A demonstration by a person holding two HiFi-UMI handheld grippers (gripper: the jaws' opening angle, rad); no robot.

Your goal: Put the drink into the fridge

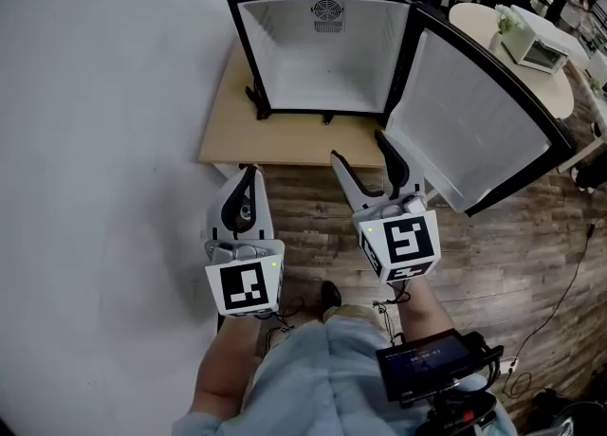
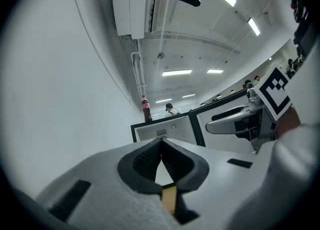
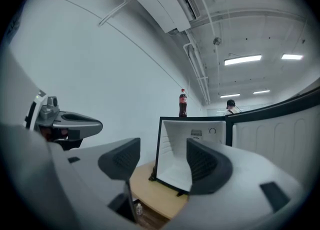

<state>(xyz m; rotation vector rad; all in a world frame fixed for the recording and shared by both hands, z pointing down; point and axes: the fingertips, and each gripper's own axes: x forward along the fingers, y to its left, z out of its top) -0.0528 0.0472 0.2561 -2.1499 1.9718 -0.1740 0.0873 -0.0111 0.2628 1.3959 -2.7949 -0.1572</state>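
**Bottle on the fridge roof, door wide open, both grippers short of the table**

The small black fridge (image 1: 322, 64) sits on a low wooden table (image 1: 237, 136) with its mouth facing the person. Its white inside is bare. The door (image 1: 474, 121) is swung out to the right, and its lower corner reaches down close beside the right gripper (image 1: 358, 148). That side is the tight one. On the left a plain white wall (image 1: 95, 140) runs right along the table and the fridge, so there is little spare room there either. The clear lane is the strip of wood floor (image 1: 313, 226) straight ahead, ending at the table's front edge. In the head view, both grippers' tips lie about at that edge.

The drink (image 3: 183, 103) is a dark cola bottle with a red label. It stands on the flat roof of the fridge, toward its left side, above the upper rim of the opening. It is upright, with its long axis vertical and its cap pointing at the ceiling. It is well apart from both grippers.

The left gripper (image 2: 161, 144) has its fingers pressed together with nothing between them. The right gripper's fingers are spread and hold nothing. Through the gap between them, the fridge's open front and the table edge show in the distance.

A person stands far off behind the fridge.
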